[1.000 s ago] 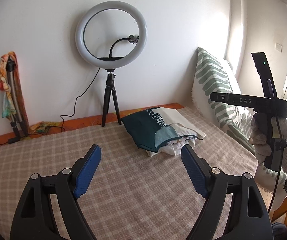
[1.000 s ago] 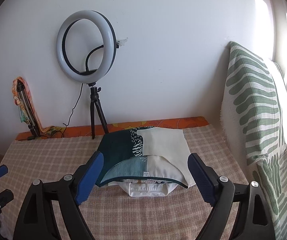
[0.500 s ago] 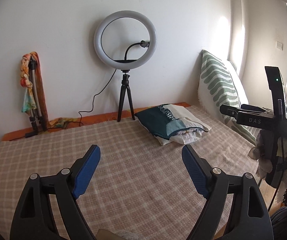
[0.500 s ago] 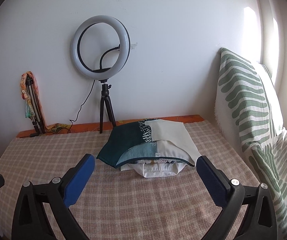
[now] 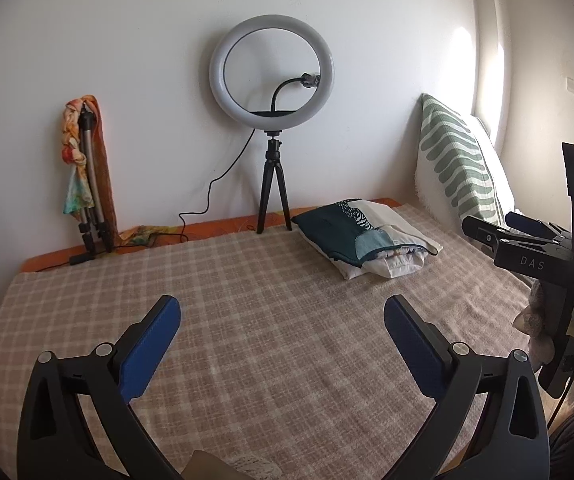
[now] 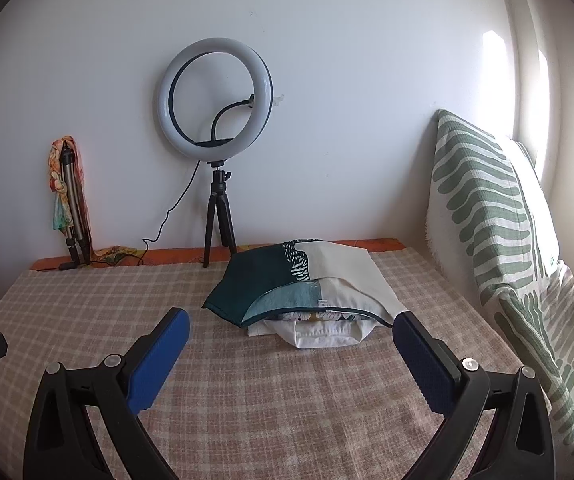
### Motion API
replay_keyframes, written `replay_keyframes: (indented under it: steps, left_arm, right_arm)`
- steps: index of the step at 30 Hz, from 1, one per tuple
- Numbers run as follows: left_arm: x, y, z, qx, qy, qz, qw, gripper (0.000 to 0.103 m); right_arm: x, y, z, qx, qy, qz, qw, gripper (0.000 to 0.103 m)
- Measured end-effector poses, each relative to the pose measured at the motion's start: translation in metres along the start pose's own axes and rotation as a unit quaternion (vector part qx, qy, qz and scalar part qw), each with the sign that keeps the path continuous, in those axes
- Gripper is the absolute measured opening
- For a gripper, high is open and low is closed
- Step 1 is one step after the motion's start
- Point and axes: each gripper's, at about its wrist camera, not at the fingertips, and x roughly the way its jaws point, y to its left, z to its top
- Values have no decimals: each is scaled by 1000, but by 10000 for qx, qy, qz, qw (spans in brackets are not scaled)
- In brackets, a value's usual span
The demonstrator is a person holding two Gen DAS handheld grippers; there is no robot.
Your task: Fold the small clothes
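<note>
A stack of folded clothes (image 5: 351, 236), topped by a dark teal and cream piece (image 6: 271, 280), lies on the checked blanket toward the far right of the bed. My left gripper (image 5: 282, 304) hovers over the middle of the blanket, well short of the stack. Its jaws are opening and nothing is between them. My right gripper (image 6: 291, 316) stands wide open just in front of the stack, not touching it. It also shows at the right of the left wrist view, as the right gripper (image 5: 495, 224) held in a gloved hand (image 5: 543, 344).
The checked blanket (image 5: 247, 300) covers the bed. A ring light on a small tripod (image 5: 271, 80) and a folded tripod wrapped in a scarf (image 5: 87, 168) stand against the back wall. A green-patterned pillow (image 6: 487, 208) leans on the right. Pale fabric (image 5: 223, 464) shows at the near edge.
Both grippers have drawn back from the stack, which now looks smaller and farther off in the left wrist view. Both pairs of jaws stand wider apart than before.
</note>
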Motion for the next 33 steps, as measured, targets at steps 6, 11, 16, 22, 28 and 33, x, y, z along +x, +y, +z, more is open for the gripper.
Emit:
replay_keyframes:
  steps: [6,11,16,22,28,33]
  left_arm:
    - [3,-1,-5,-9,54,24,10000,102]
    - [3,-4,-7,132,46,67,9999,102]
    - [5,-4,-8,164,84,75,9998,102]
    - [5,-5,-8,170,56,83,9998,102]
    - [5,-5,-7,168,51,78,9998,102]
    - [3,-6,-7,182,9,107,9998,102]
  right_arm:
    - [2,0,-5,167,-68,-130,9998,103]
    - [7,5,-8,21,-12,-134,9999,103]
    - [10,8,-12,-11,32,-137,9999,103]
    - [12,6,-12,69,57,-122,9999,103]
    - [12,2,-11,162,62,-117,9998,103]
    - [13,0,-11,222,85,-123,9996,103]
